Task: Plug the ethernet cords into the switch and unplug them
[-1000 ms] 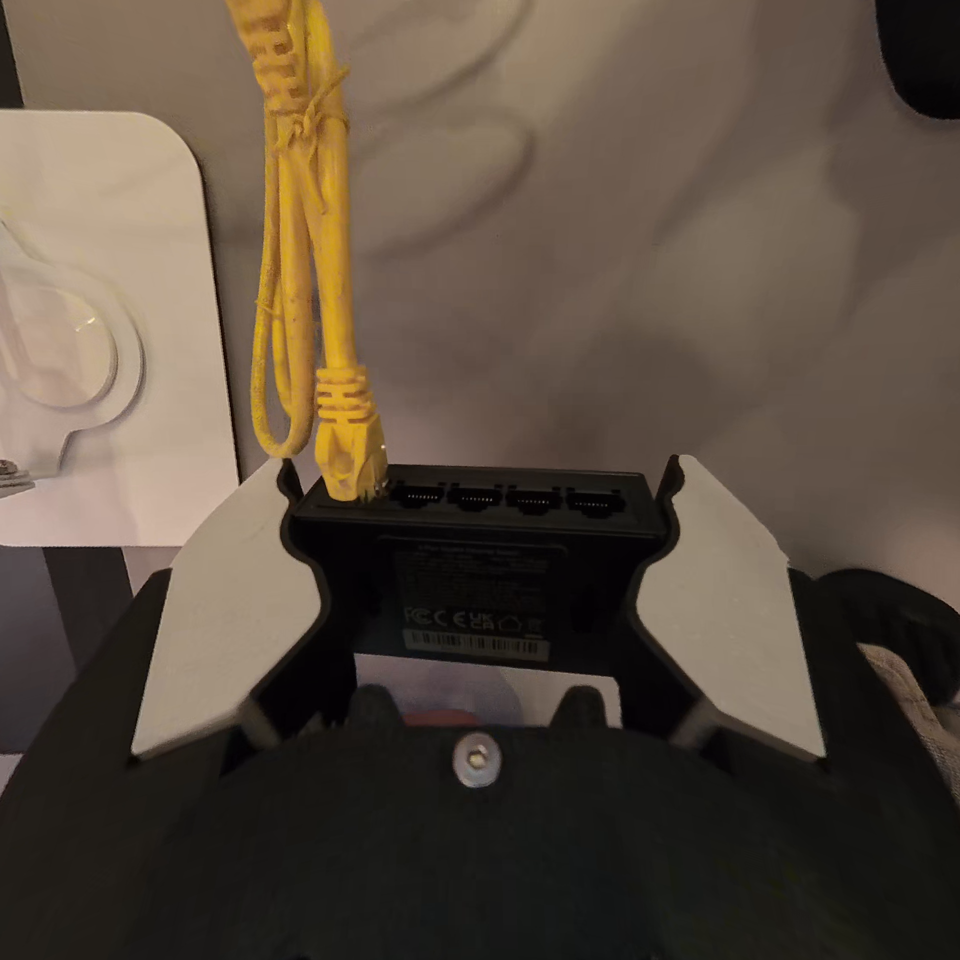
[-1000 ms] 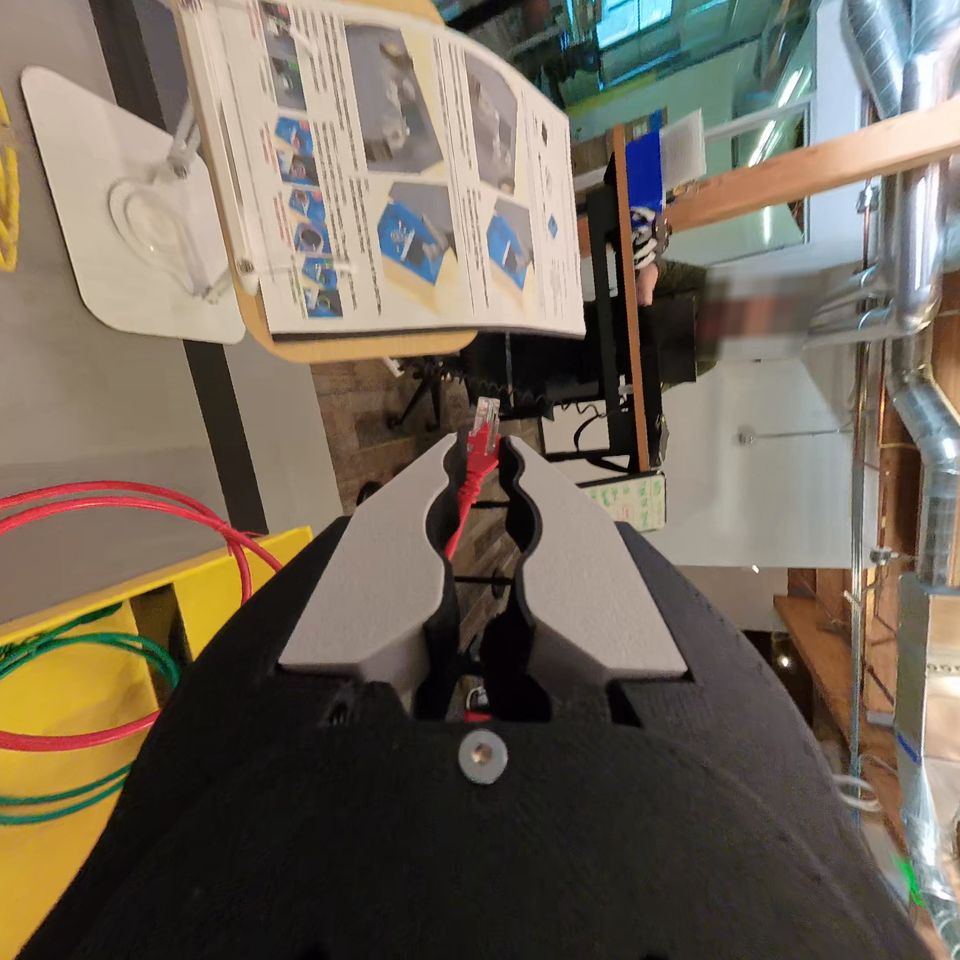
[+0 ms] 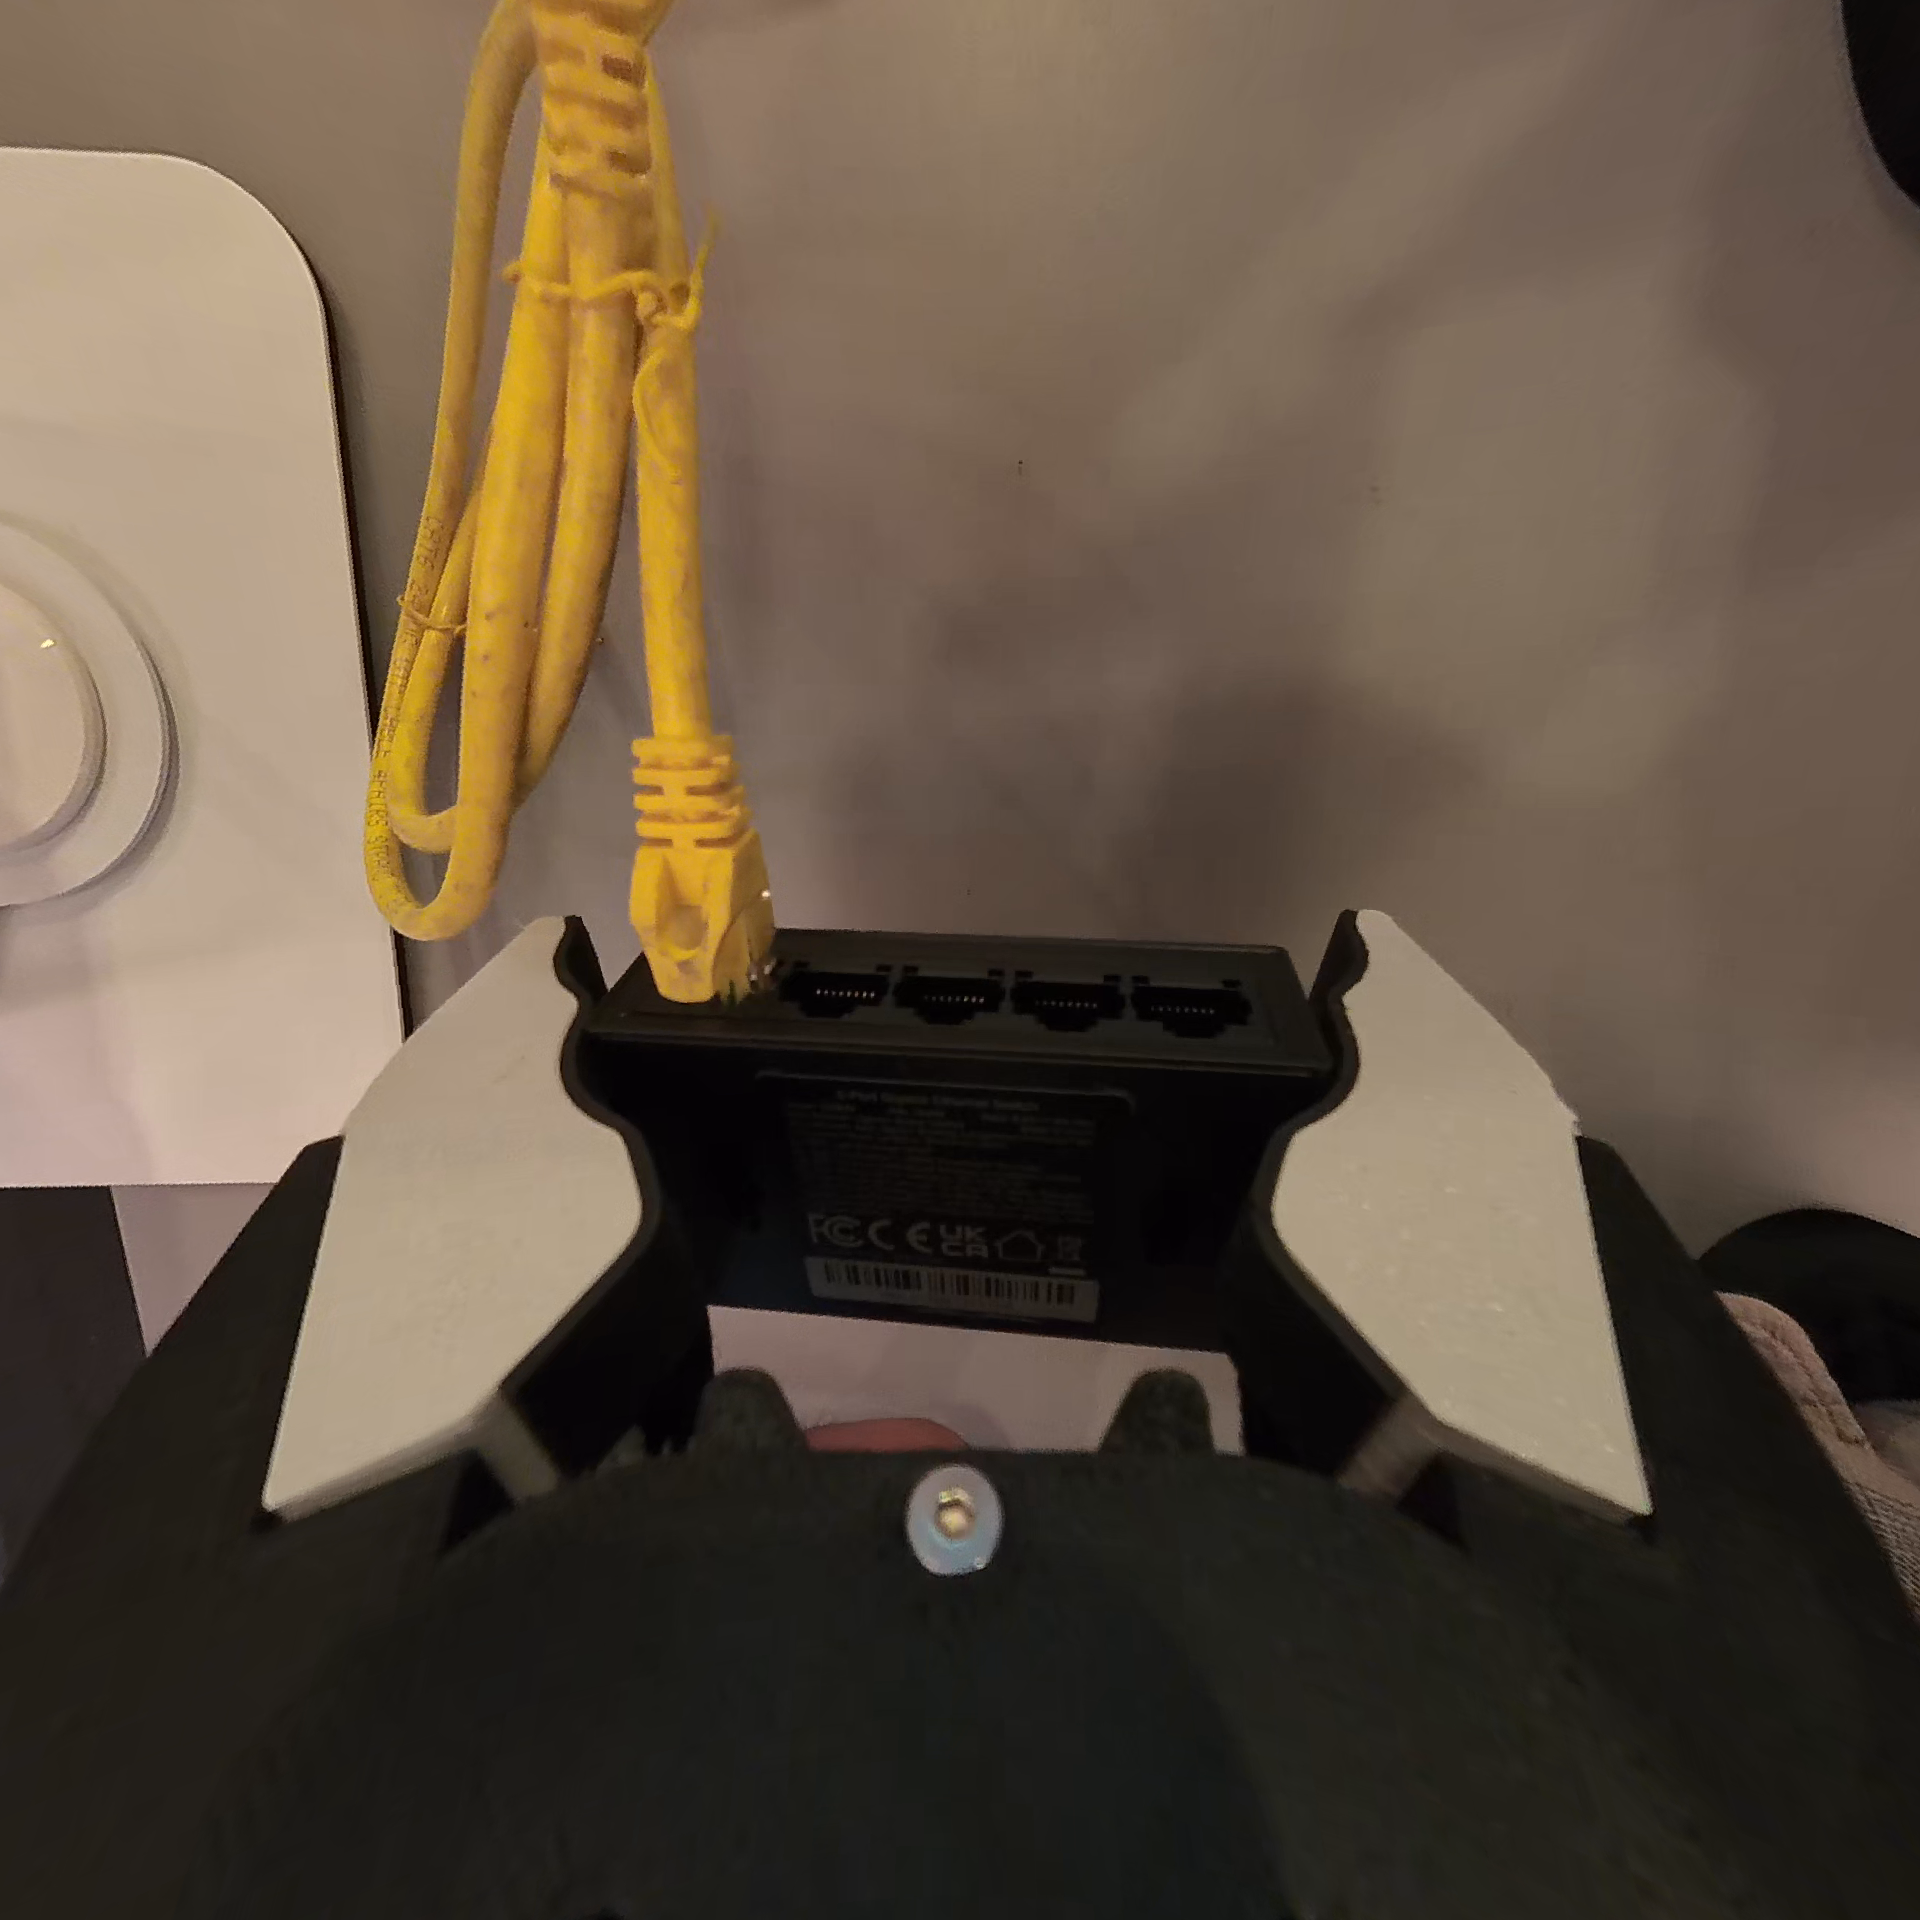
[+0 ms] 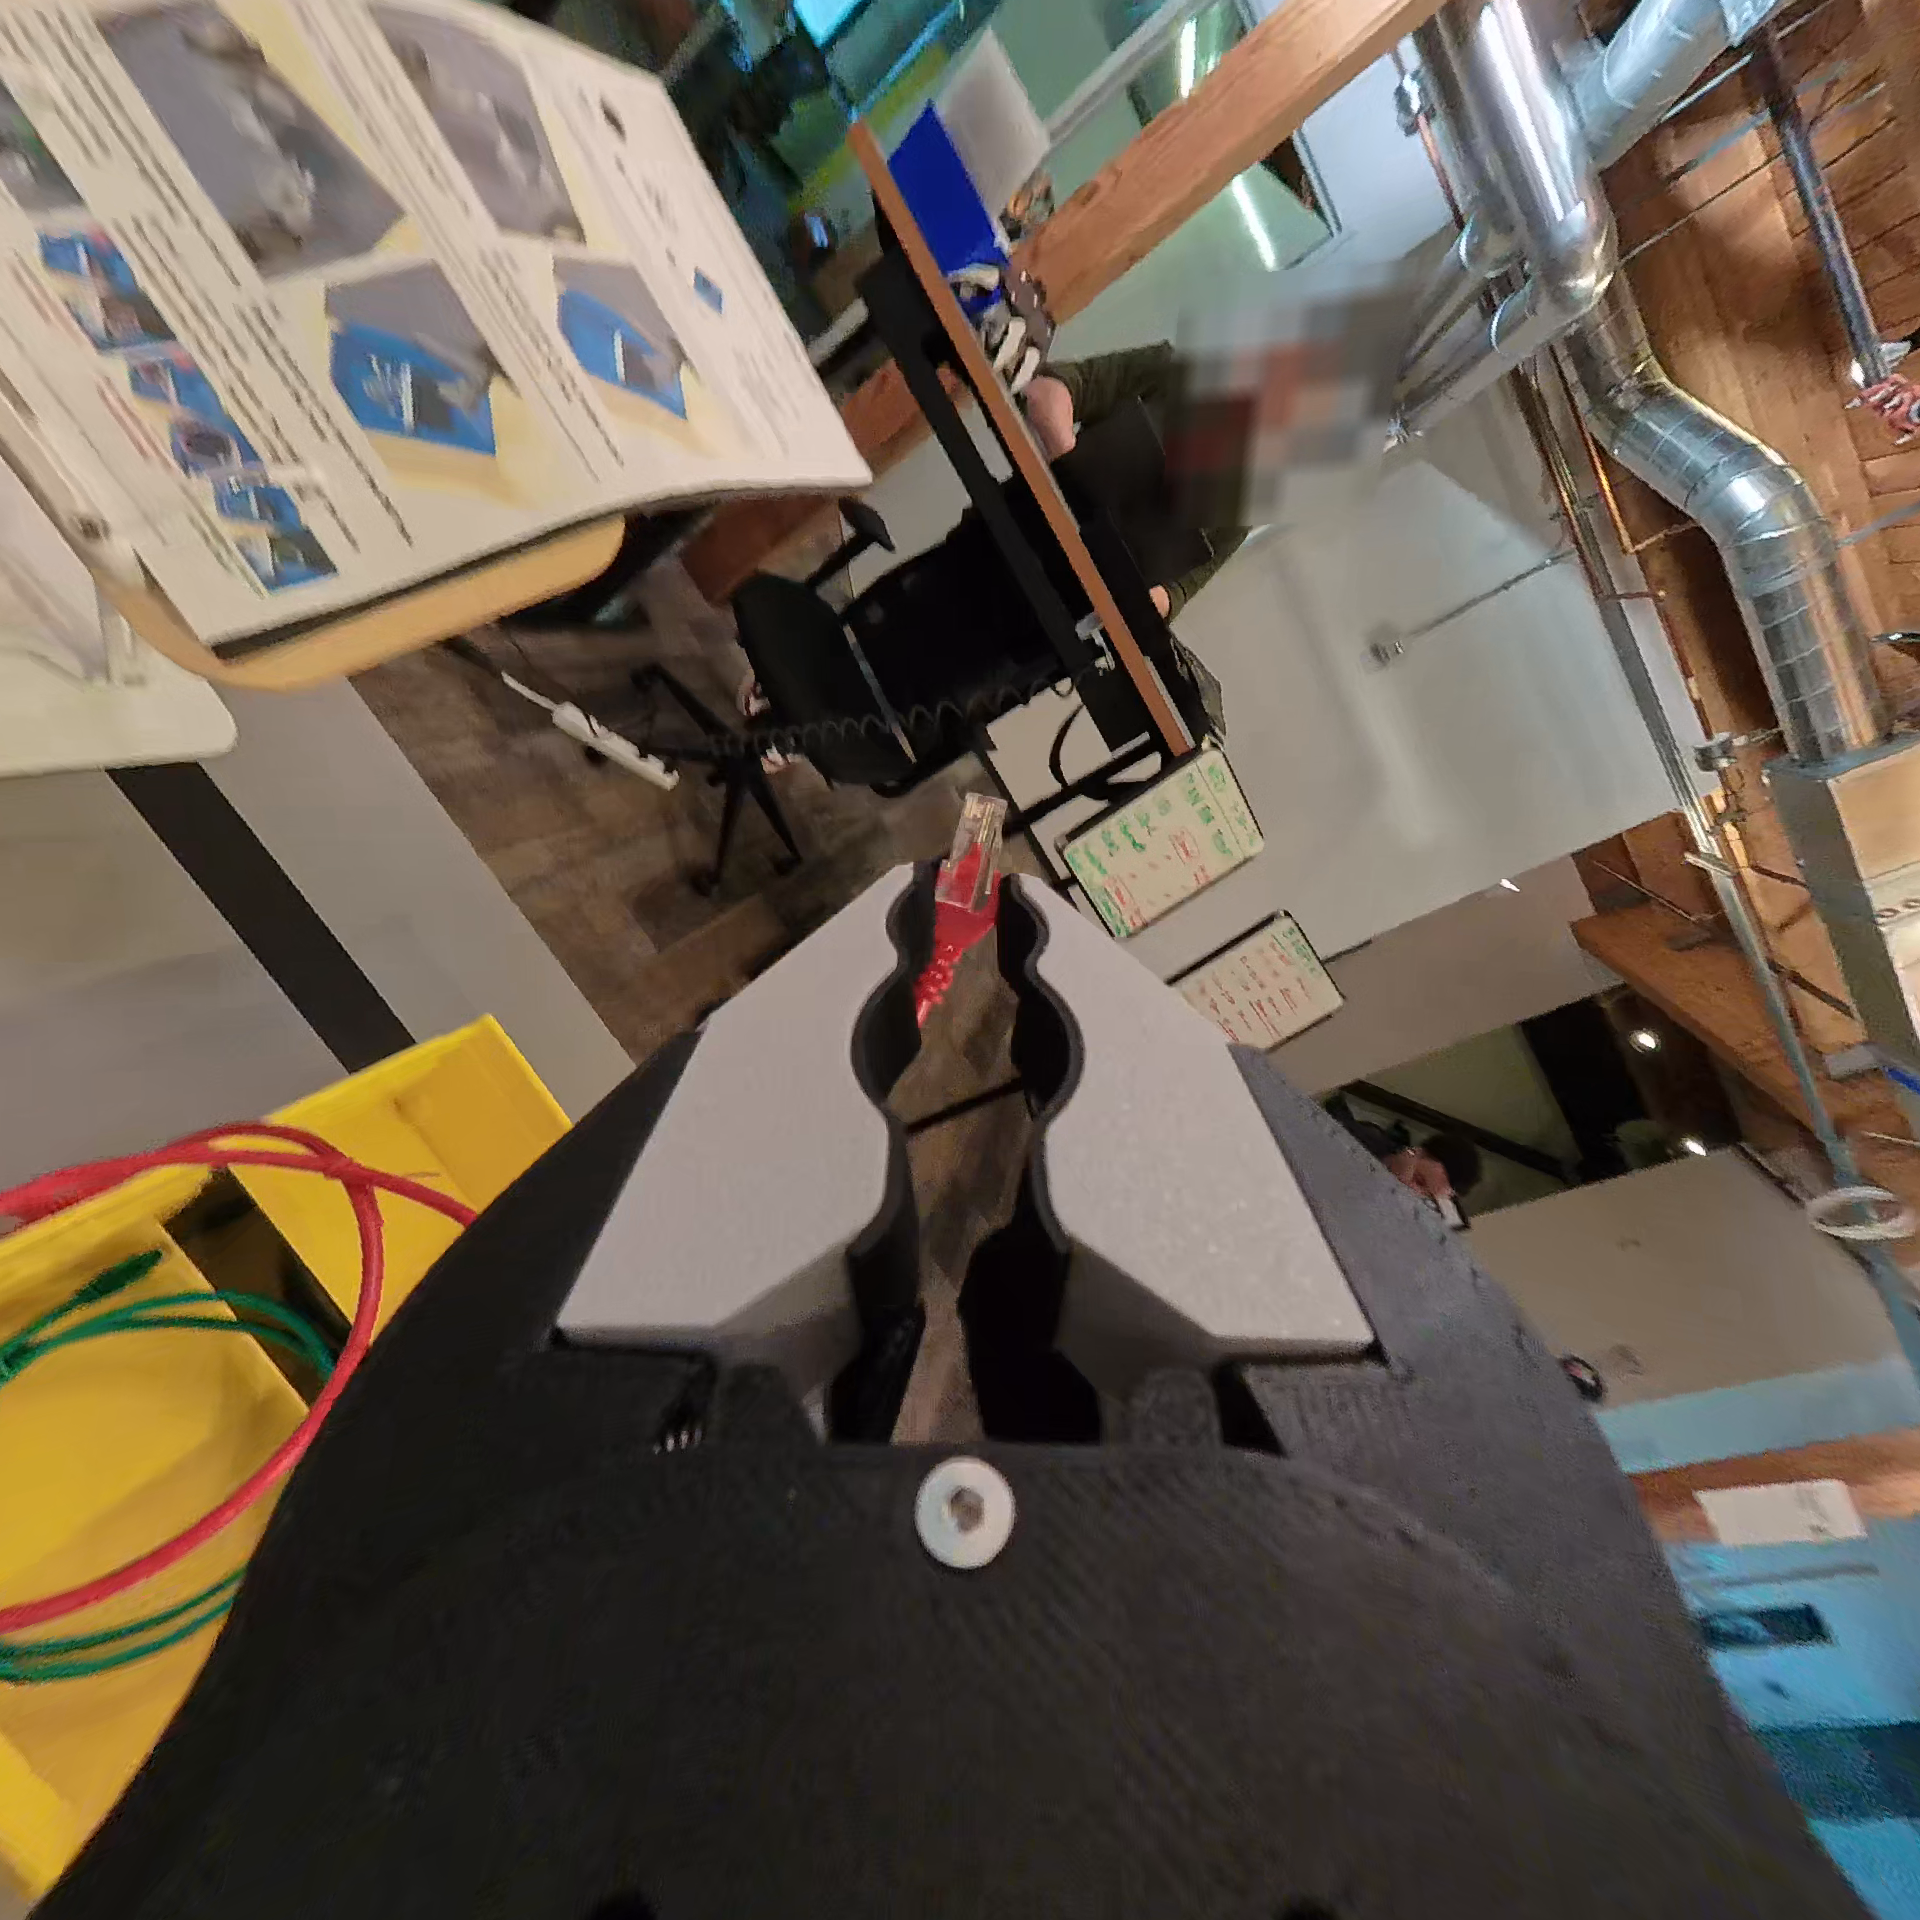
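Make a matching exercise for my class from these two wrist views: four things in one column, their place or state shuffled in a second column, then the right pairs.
Things
1. yellow cord
2. red cord
3. switch
4. green cord

Places or states
A. lies looped over the yellow bin
B. gripped between the left gripper fingers
C. plugged into the end port
D. plug pinched at the right gripper tips, in the air

Pairs: 1-C, 2-D, 3-B, 4-A
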Action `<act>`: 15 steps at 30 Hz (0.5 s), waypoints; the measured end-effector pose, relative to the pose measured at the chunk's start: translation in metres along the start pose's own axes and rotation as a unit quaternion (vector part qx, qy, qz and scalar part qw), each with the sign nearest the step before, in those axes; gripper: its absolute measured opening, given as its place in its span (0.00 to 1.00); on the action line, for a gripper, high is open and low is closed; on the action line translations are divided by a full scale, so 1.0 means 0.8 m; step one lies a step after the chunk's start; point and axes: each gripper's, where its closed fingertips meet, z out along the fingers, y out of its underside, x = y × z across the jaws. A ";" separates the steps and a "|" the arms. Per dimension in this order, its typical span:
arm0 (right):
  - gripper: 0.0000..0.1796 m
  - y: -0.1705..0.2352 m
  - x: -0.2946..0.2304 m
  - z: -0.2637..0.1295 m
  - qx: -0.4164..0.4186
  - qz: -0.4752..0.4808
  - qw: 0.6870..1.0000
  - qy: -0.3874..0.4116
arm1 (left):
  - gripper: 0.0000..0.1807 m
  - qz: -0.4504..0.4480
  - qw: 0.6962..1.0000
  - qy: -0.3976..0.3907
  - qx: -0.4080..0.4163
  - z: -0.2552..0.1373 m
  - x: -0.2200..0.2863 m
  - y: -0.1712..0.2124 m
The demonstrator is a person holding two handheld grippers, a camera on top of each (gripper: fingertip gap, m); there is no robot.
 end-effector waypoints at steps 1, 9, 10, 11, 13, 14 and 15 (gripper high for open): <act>0.06 -0.010 0.004 -0.001 0.015 0.014 1.000 -0.004 | 0.70 -0.001 1.000 0.000 -0.001 0.001 0.000 0.000; 0.05 -0.103 0.028 0.011 0.123 0.132 0.983 -0.046 | 0.70 0.001 1.000 0.002 -0.003 0.002 0.002 -0.001; 0.05 -0.110 0.029 0.014 0.125 0.129 0.983 -0.048 | 0.70 0.002 1.000 0.002 -0.003 0.002 0.002 -0.001; 0.05 -0.113 0.030 0.016 0.121 0.119 0.984 -0.047 | 0.70 0.003 1.000 0.002 -0.003 0.002 0.002 -0.001; 0.05 -0.110 0.035 0.018 0.102 0.098 0.989 -0.037 | 0.70 0.003 1.000 0.002 -0.001 0.001 0.003 -0.001; 0.05 -0.105 0.038 0.018 0.094 0.097 0.990 -0.035 | 0.70 0.003 1.000 0.002 0.000 0.000 0.002 0.000; 0.05 -0.097 0.042 0.017 0.086 0.100 0.991 -0.031 | 0.70 0.003 1.000 0.001 0.002 -0.002 0.002 0.001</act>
